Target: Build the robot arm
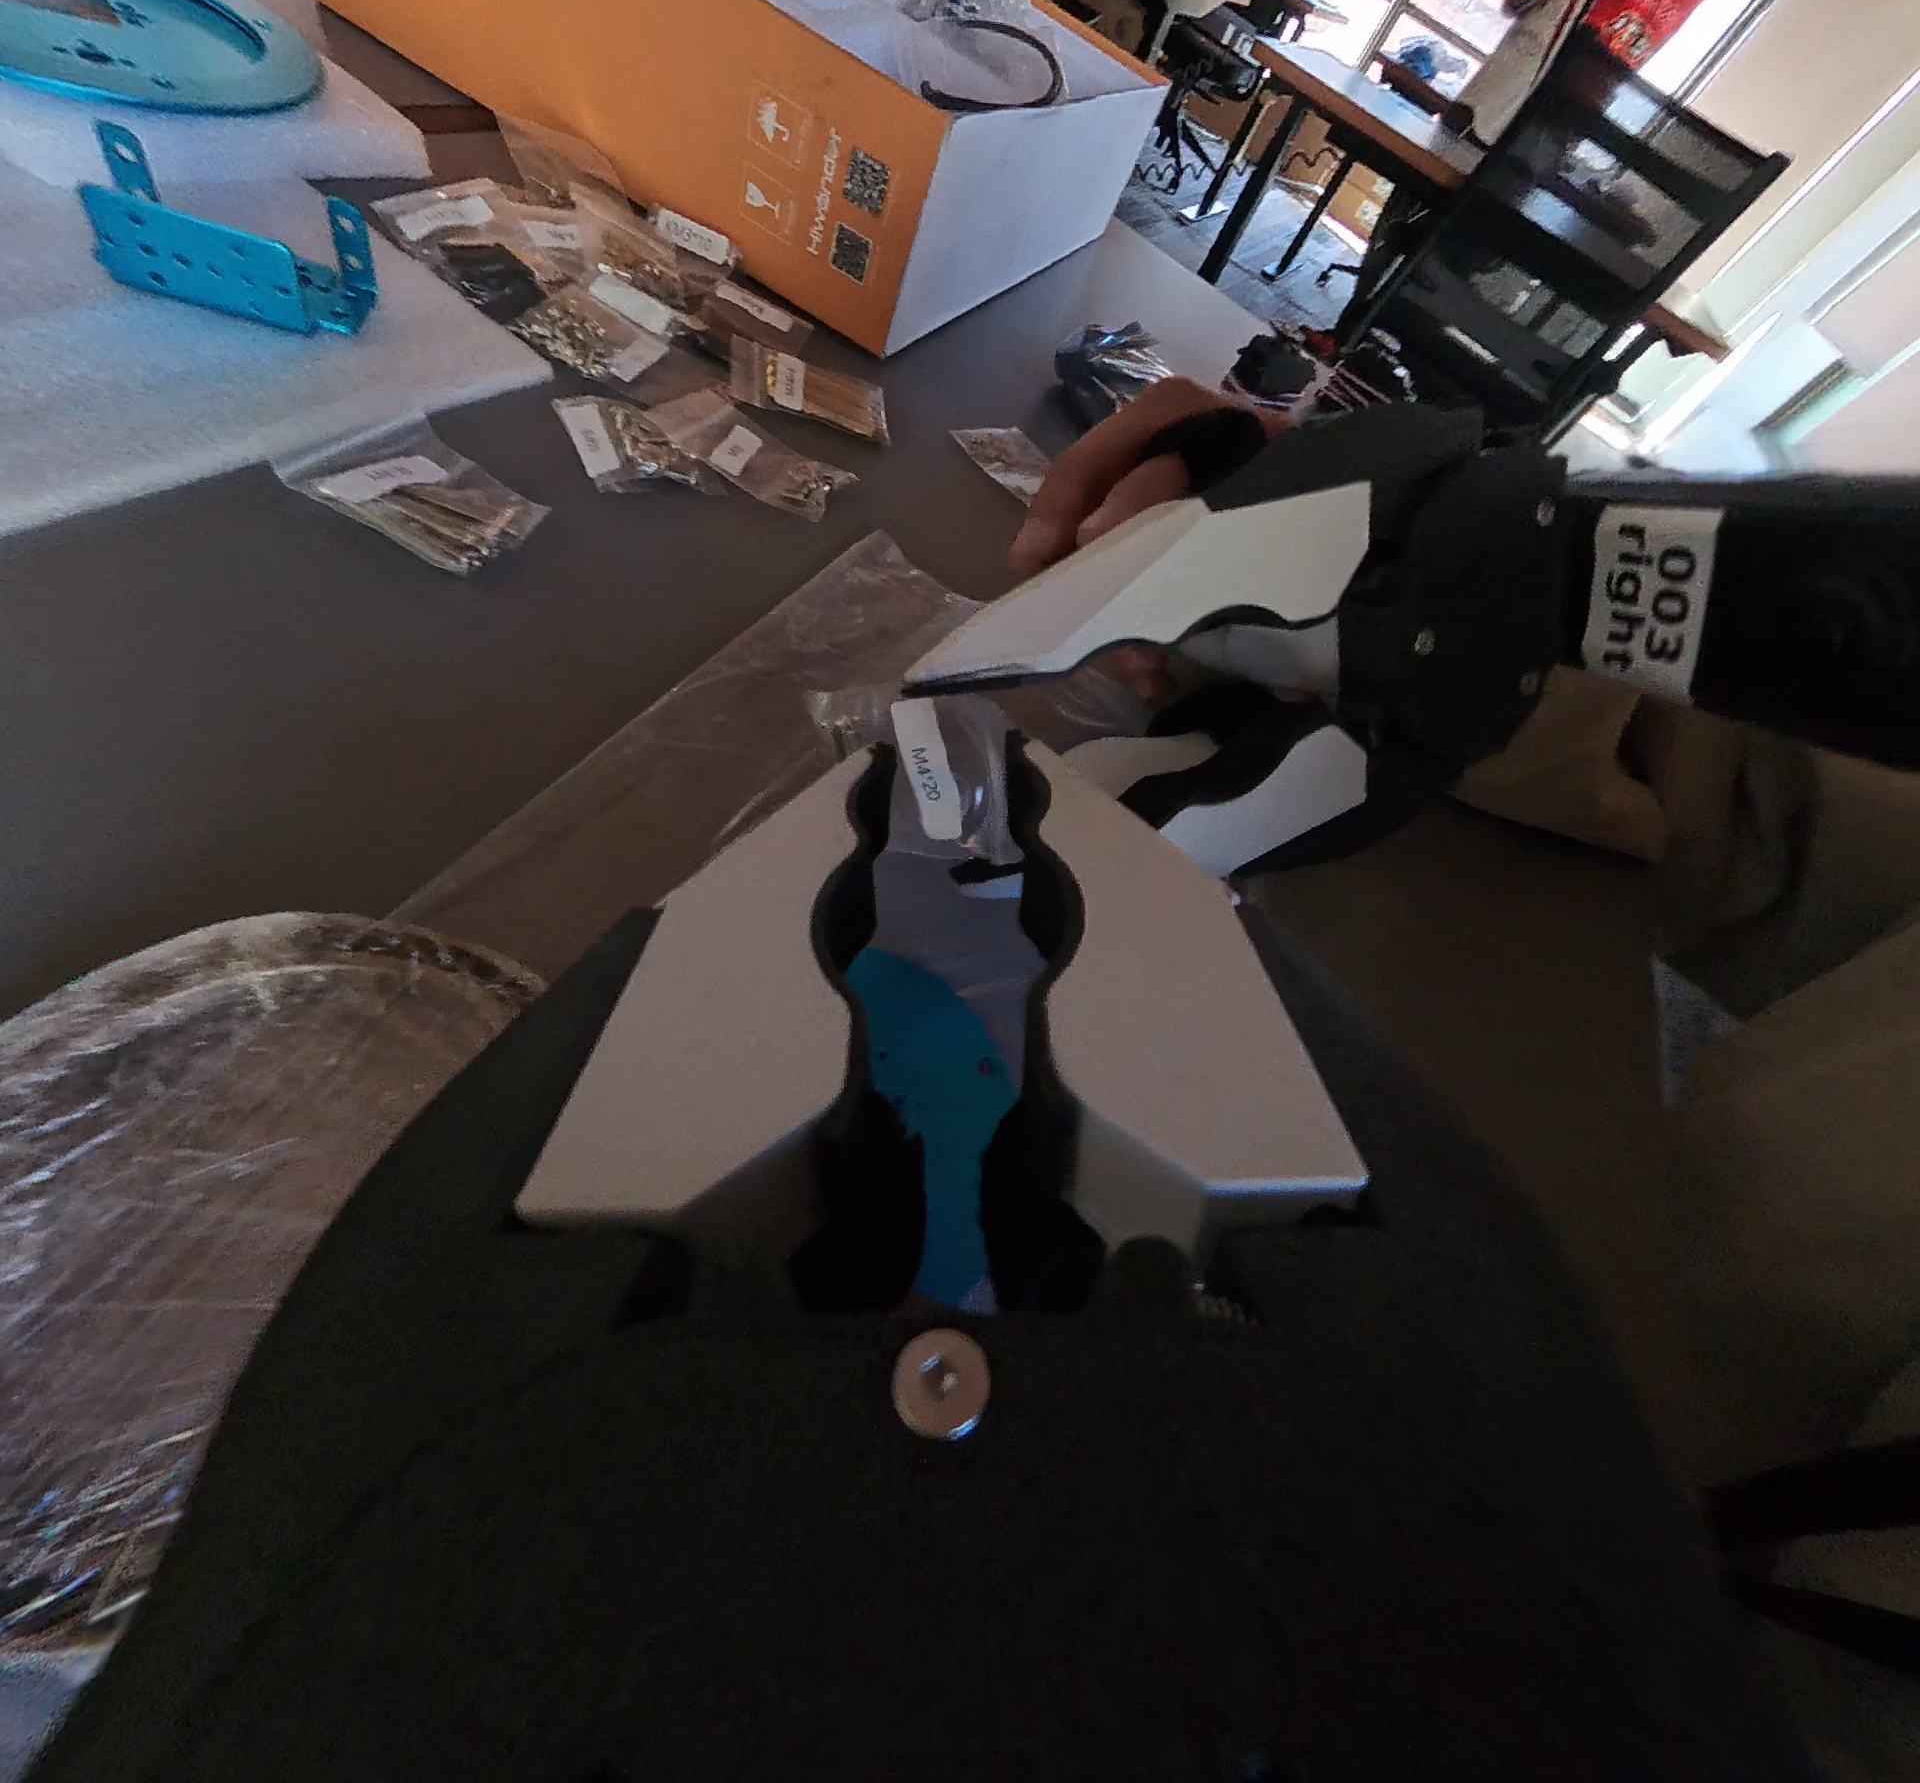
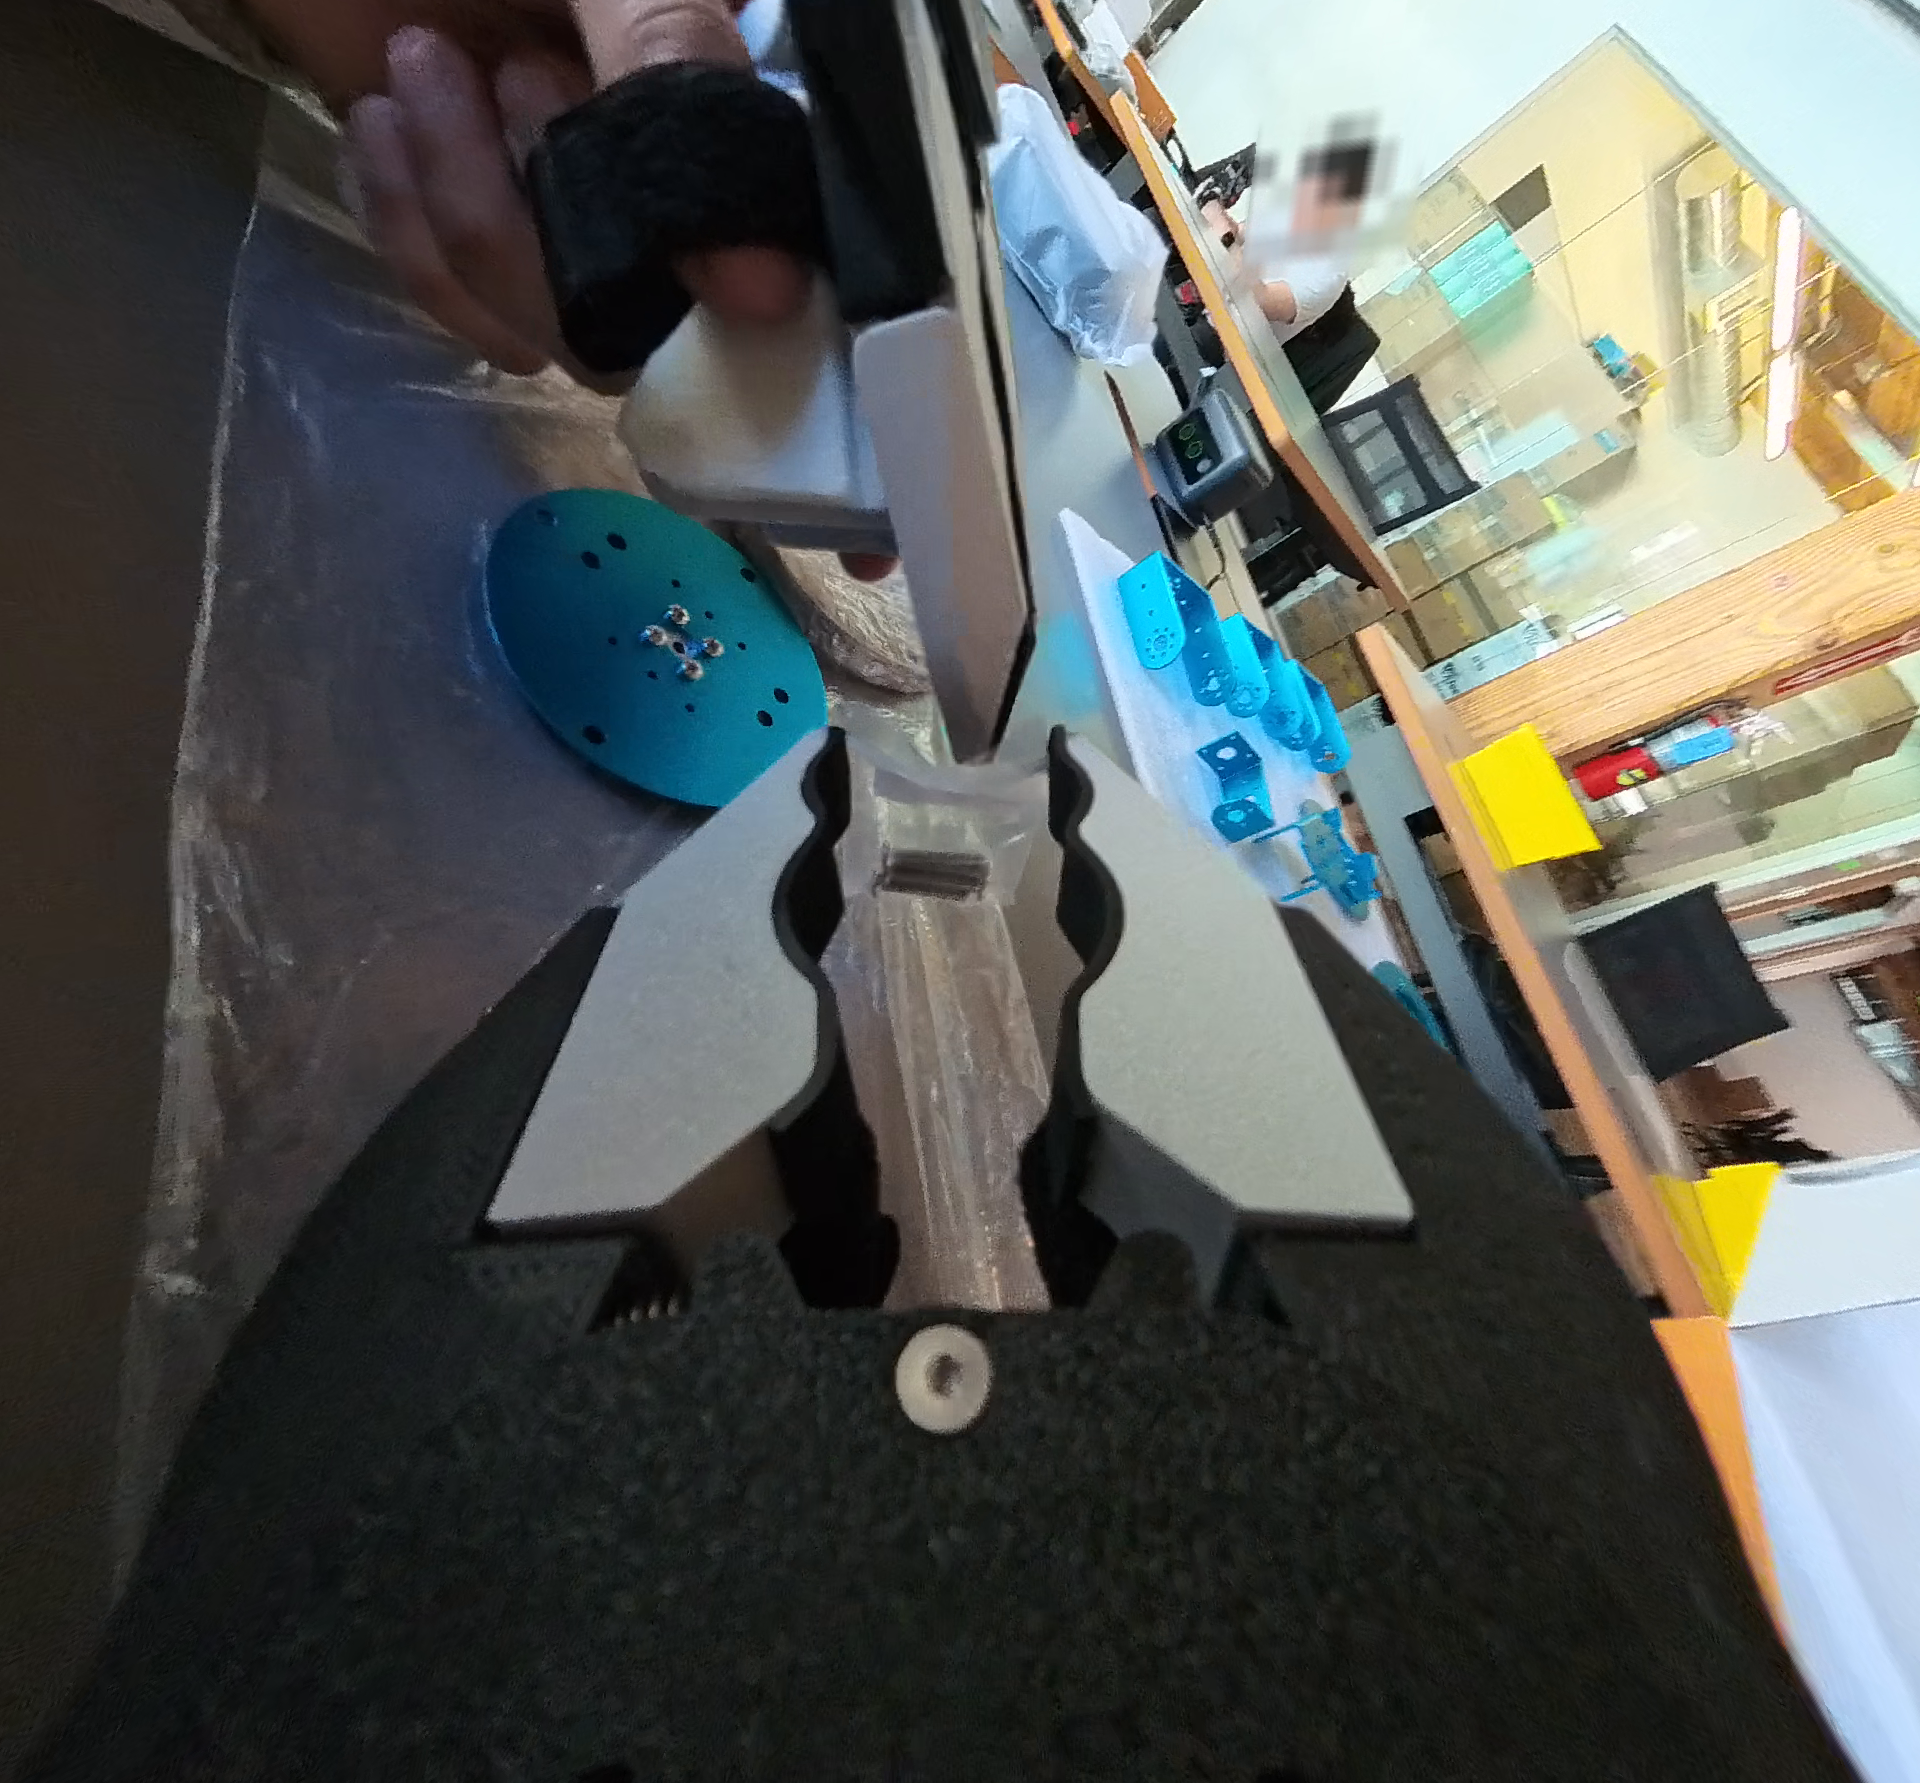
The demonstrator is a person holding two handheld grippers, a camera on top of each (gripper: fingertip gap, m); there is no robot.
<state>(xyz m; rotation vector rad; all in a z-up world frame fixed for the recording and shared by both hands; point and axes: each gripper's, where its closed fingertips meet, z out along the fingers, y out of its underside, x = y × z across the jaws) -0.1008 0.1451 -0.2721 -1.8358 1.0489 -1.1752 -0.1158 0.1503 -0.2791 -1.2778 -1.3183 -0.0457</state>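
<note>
A small clear bag with a white label holds a few dark screws. It hangs above the grey table between both grippers. My left gripper is closed on it from one side, label between the tips. My right gripper is closed on the same bag, coming in crosswise. Its upper finger reaches over the bag's top in the left wrist view. The left gripper's fingers show edge-on in the right wrist view. A blue round plate with screws at its centre lies below on clear plastic sheet.
An orange and white box stands at the back. Several small hardware bags lie scattered before it. A blue bracket and a blue ring rest on white foam. More blue brackets lie on foam. The grippers are tip to tip, or close to it. The blue bracket is about equally far from each gripper, around 25 cm.
</note>
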